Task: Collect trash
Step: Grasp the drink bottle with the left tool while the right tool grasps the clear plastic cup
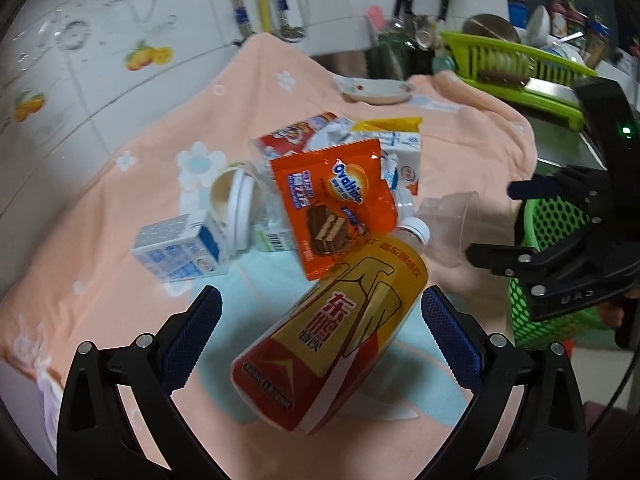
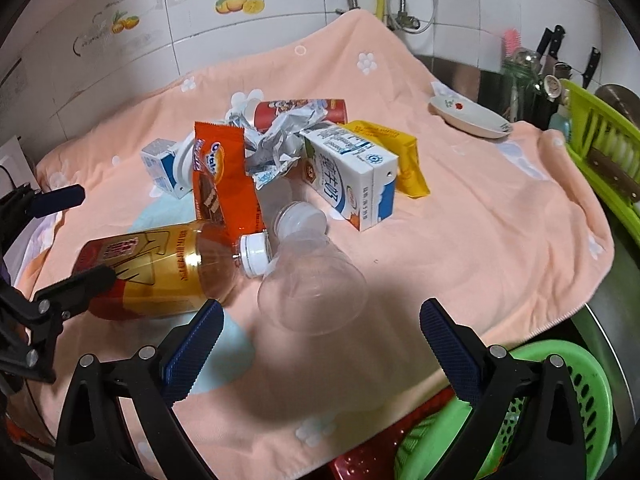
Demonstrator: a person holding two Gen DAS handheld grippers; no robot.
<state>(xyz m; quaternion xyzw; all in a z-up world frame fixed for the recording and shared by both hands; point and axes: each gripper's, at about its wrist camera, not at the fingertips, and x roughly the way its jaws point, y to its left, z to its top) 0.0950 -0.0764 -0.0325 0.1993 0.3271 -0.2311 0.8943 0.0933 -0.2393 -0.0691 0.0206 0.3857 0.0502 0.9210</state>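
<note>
Trash is heaped on a peach towel [image 1: 100,240] [image 2: 460,220]. A yellow and red drink bottle [image 1: 340,328] [image 2: 160,264] lies on its side between the fingers of my open left gripper [image 1: 320,320], untouched by the pads. An orange Ovaltine wrapper [image 1: 340,200] [image 2: 224,184] leans on the bottle's neck. A clear plastic cup [image 2: 312,288] [image 1: 452,224] lies tipped over just ahead of my open right gripper [image 2: 320,332]. Behind are a tall milk carton [image 2: 352,176] [image 1: 404,160], a small carton [image 1: 180,248] [image 2: 160,164], a red wrapper [image 2: 300,110], crumpled foil [image 2: 276,148] and a yellow packet [image 2: 404,156].
A green perforated basket [image 2: 560,400] [image 1: 552,280] sits below the towel's near right edge. A small dish [image 2: 468,116] [image 1: 376,90] rests at the far corner. A green dish rack [image 2: 600,148] [image 1: 520,68], knives and utensils crowd the right. Tiled wall [image 2: 120,40] stands behind.
</note>
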